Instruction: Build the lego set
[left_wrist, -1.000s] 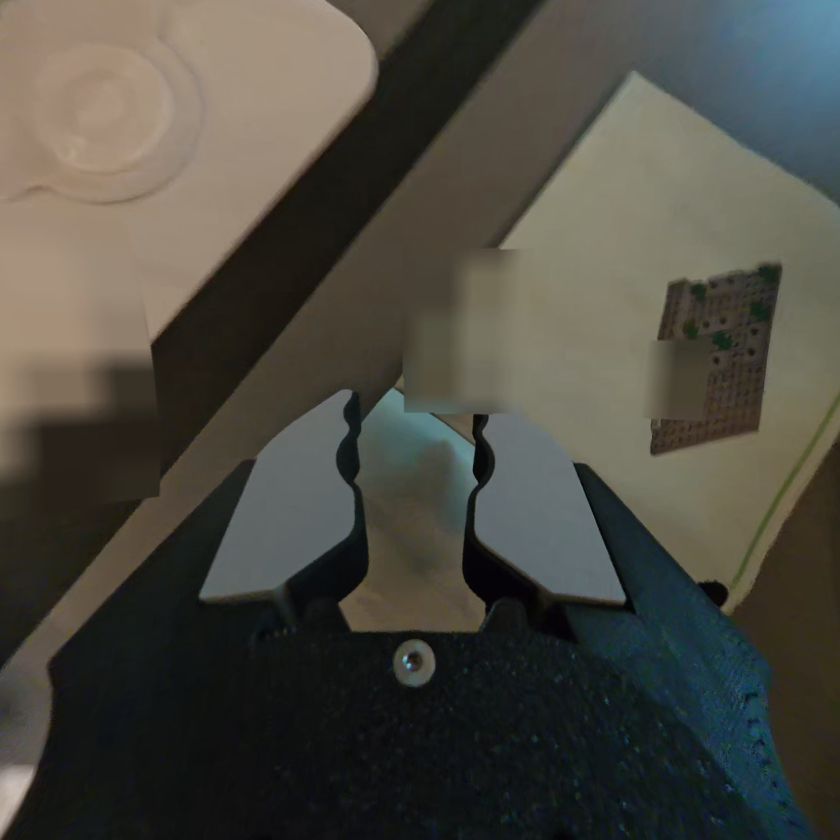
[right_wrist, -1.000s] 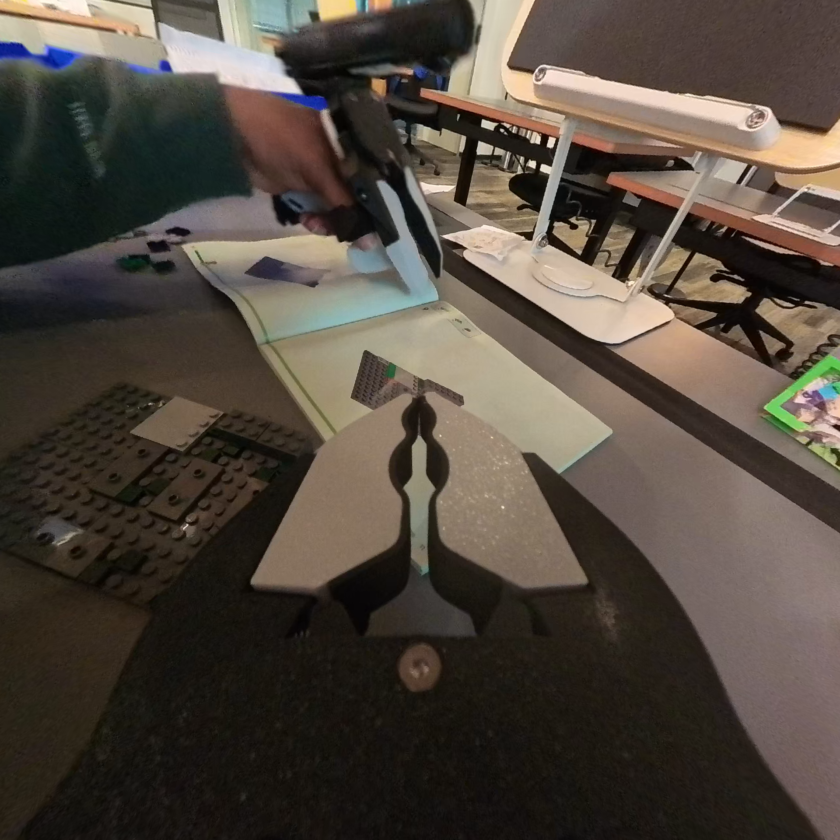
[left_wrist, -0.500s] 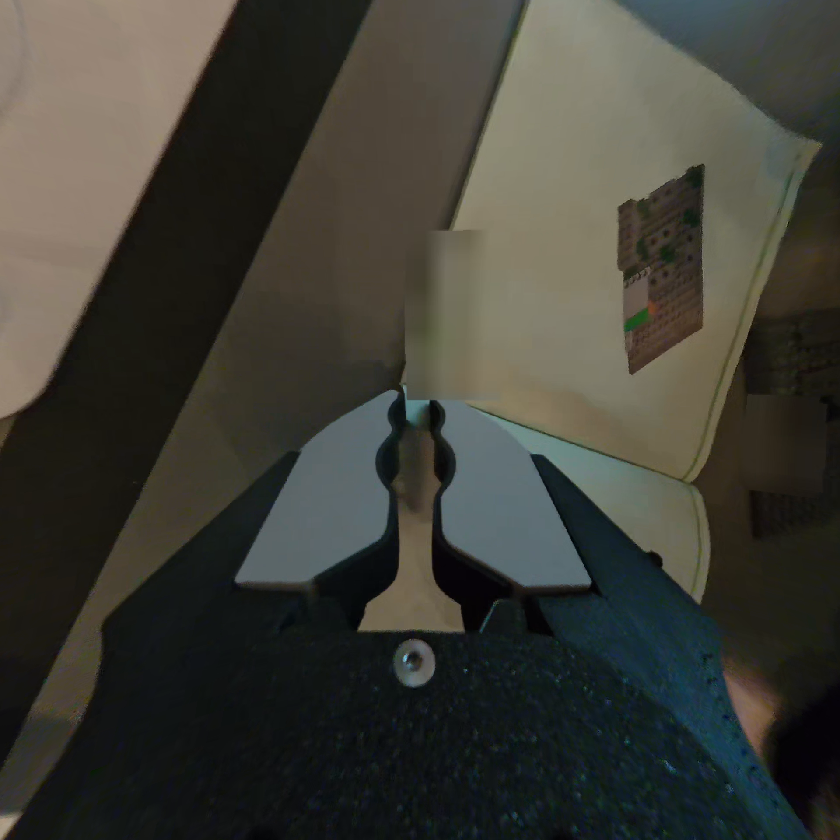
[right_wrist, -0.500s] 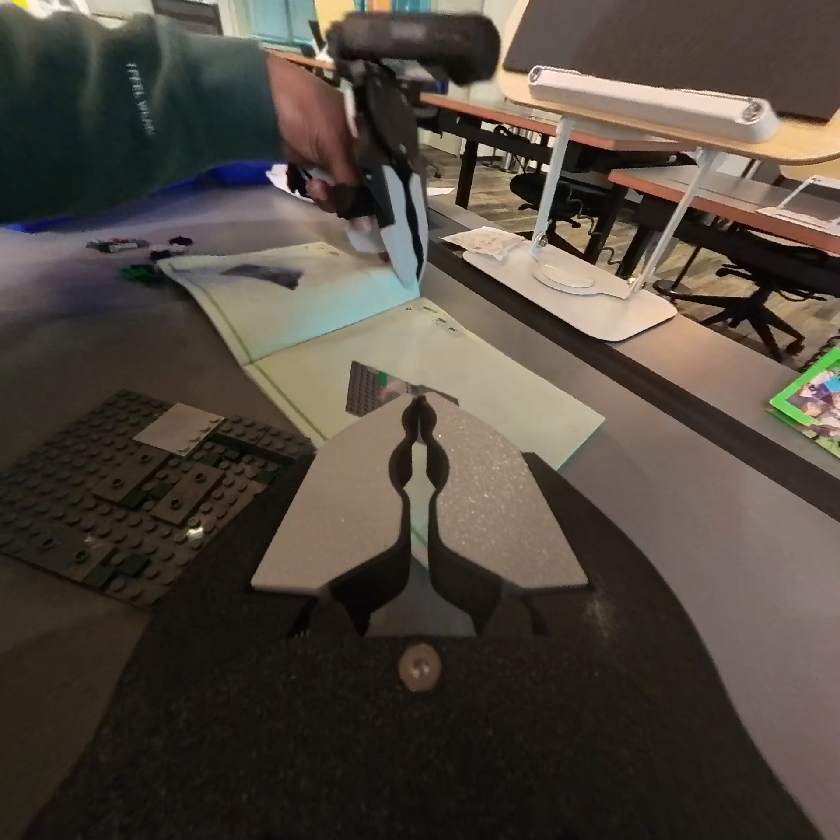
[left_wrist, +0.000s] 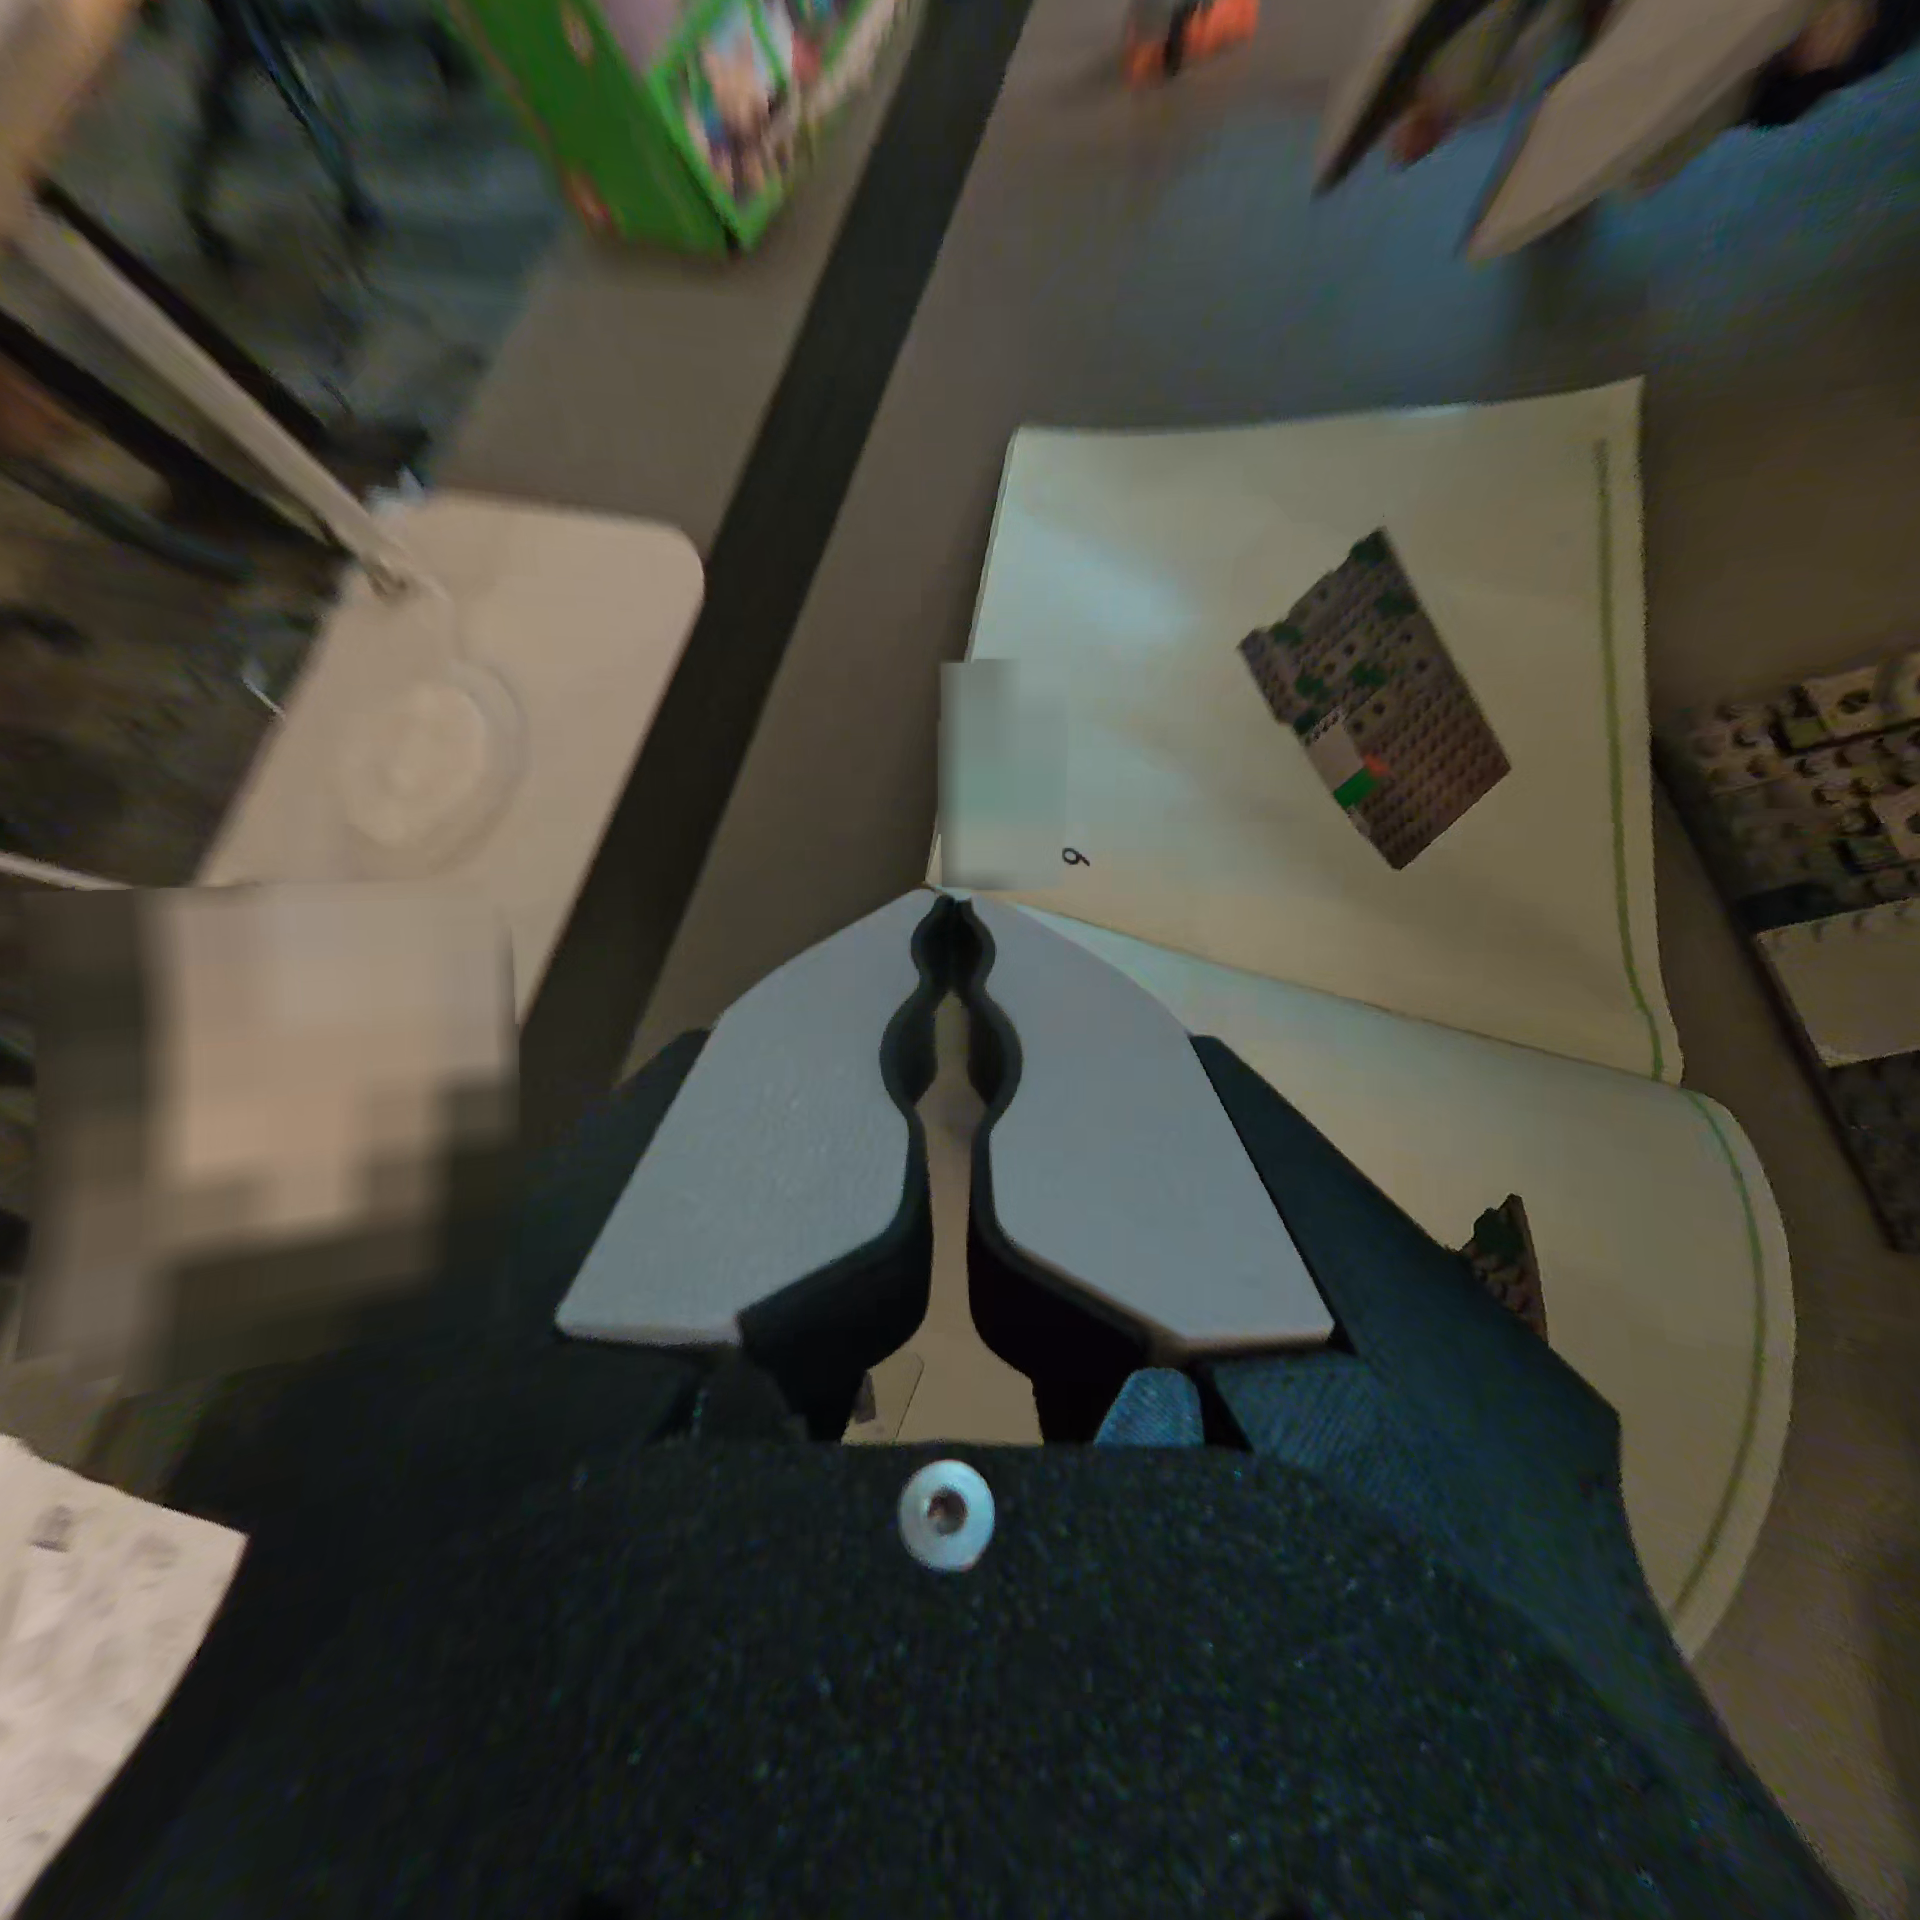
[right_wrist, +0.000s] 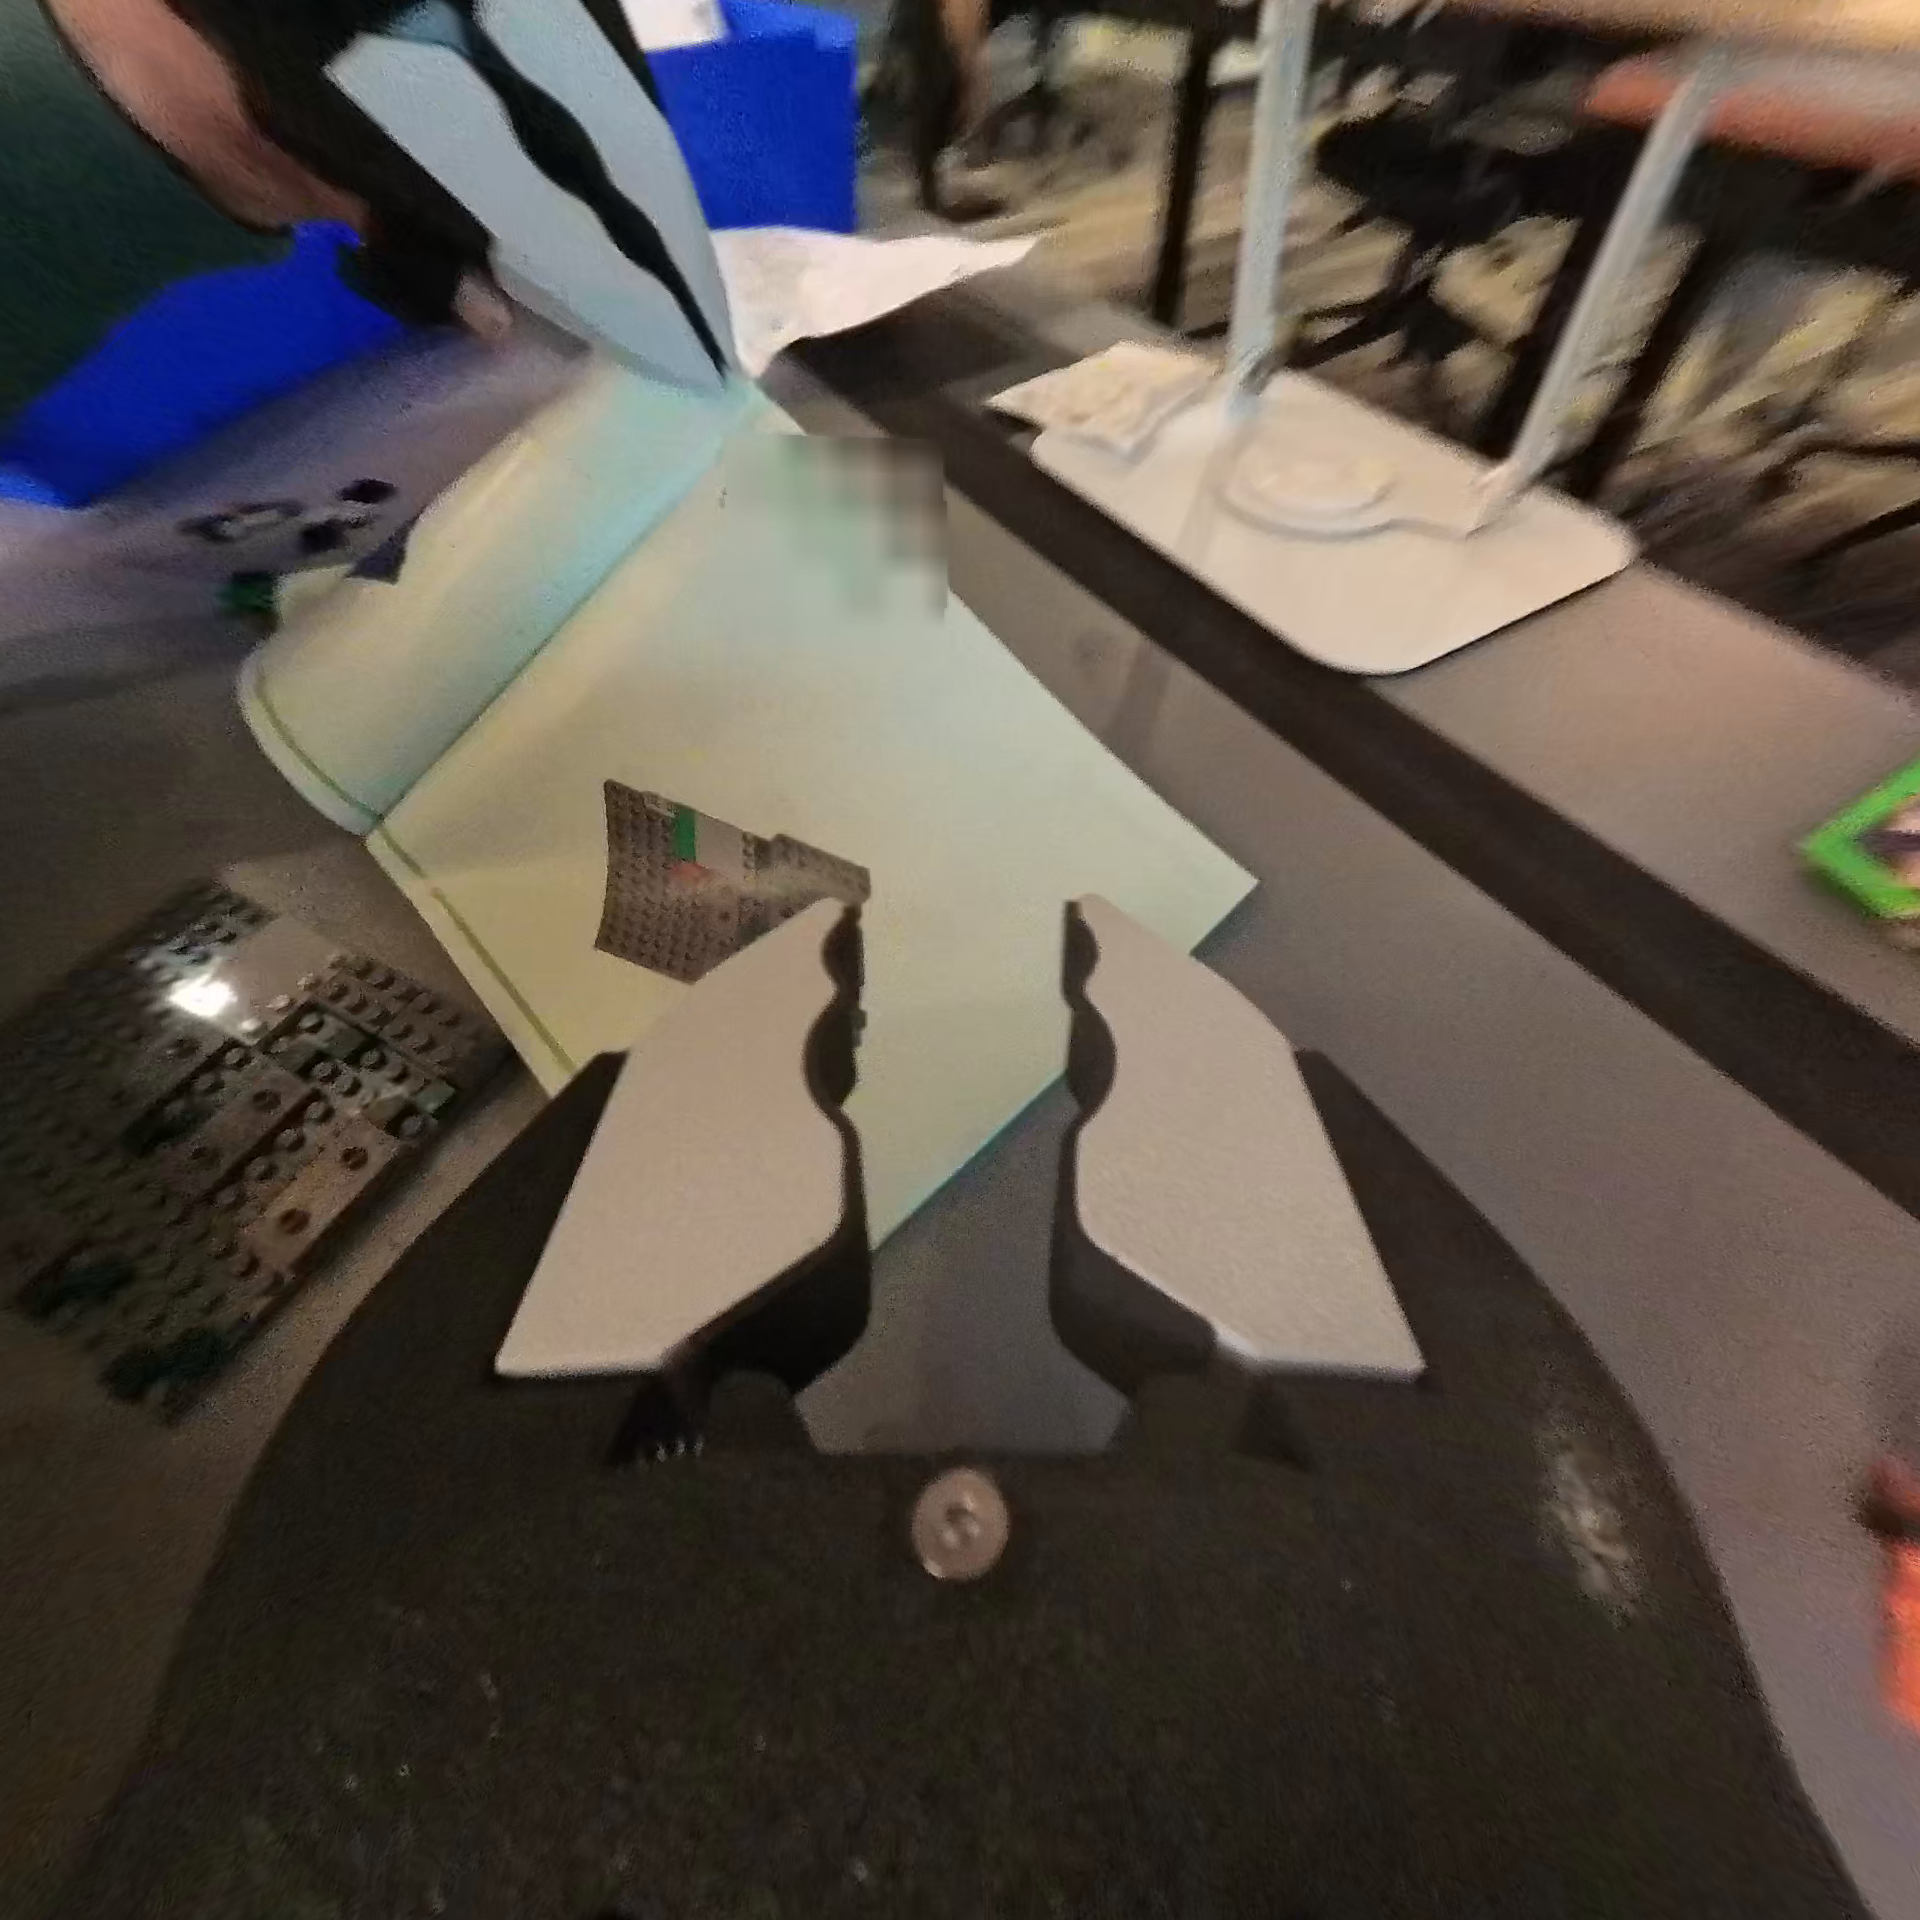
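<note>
The open instruction booklet (right_wrist: 790, 707) lies on the grey table, and its page shows a picture of a grey plate build. My left gripper (left_wrist: 951, 906) is shut on the far corner of a booklet page. It also shows in the right wrist view (right_wrist: 732, 374), held by a hand, with the page curving up to its tips. The dark studded Lego baseplate (right_wrist: 208, 1122) with small plates on it lies left of the booklet, and shows in the left wrist view (left_wrist: 1808, 790). My right gripper (right_wrist: 961, 914) is open and empty above the booklet's near corner.
Several loose dark and green bricks (right_wrist: 281, 520) lie beyond the booklet. A white lamp base (right_wrist: 1351, 540) stands across a dark gap in the table. A green box (right_wrist: 1870, 862) is at the right edge. A blue bin (right_wrist: 208, 343) is at the back left.
My left gripper has gone from open to shut at the page corner, and the page now curves upward. My right gripper has opened and shifted over the booklet.
</note>
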